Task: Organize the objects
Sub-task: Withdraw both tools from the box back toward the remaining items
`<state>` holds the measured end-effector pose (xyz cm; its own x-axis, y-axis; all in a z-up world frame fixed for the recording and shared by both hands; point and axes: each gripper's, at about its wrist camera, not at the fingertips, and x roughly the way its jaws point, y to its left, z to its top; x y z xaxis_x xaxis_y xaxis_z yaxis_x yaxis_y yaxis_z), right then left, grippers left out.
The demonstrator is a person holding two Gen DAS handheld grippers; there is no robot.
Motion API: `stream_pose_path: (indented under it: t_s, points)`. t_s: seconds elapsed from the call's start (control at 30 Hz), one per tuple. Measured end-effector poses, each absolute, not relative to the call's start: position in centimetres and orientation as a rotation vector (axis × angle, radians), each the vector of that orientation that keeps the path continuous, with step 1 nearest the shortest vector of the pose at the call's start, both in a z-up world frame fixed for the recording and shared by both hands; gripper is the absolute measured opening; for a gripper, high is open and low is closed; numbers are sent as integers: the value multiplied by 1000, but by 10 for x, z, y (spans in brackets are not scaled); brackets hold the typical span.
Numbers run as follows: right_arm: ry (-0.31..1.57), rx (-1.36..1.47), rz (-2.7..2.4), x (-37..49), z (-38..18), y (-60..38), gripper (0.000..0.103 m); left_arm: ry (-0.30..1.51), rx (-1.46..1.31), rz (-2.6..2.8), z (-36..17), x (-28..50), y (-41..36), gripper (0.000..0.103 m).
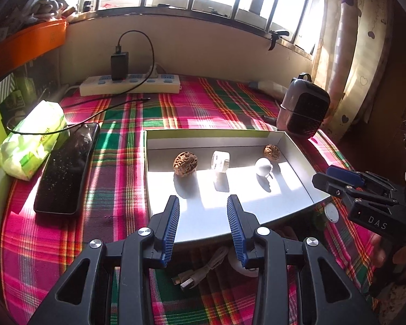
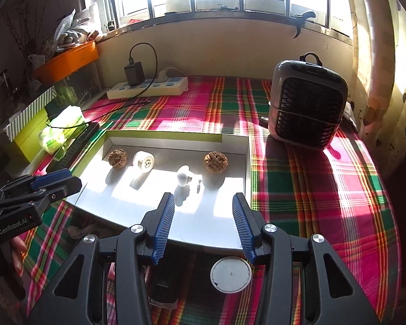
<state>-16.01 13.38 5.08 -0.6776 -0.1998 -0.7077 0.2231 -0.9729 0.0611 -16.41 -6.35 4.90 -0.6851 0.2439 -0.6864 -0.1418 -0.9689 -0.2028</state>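
Observation:
A shallow grey box lid (image 1: pixel 292 146) (image 2: pixel 230 241) lies on the plaid cloth. In it are a large walnut (image 1: pixel 185 163) (image 2: pixel 117 158), a white roll (image 1: pixel 220 161) (image 2: pixel 144 162), a small white plug-like piece (image 1: pixel 264 167) (image 2: pixel 185 178) and a second walnut (image 1: pixel 272 151) (image 2: pixel 216 161). My left gripper (image 1: pixel 203 211) is open and empty above the lid's near edge. My right gripper (image 2: pixel 203 211) is open and empty over the lid's near right corner. Below it on the cloth lie a round white disc (image 2: pixel 231 274) and a dark object (image 2: pixel 163 284).
A white USB cable (image 1: pixel 203 270) lies under the left gripper. A black phone (image 1: pixel 67 168) and a green tissue pack (image 1: pixel 32 140) lie left. A power strip (image 1: pixel 130 84) with charger sits at the back. A small fan heater (image 2: pixel 307 108) stands at right.

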Motion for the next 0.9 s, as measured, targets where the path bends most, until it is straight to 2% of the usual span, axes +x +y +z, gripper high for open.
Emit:
stream_pose_path:
  t_s: [0.37,0.9]
  points:
    - [28,1120,-2697,-125,42,138,46,-209,-1131,2658,36,-137,-82,35]
    - [50,1181,-2660,-93,19,126,46,-103,-1162,2574,16,-126,-78,35]
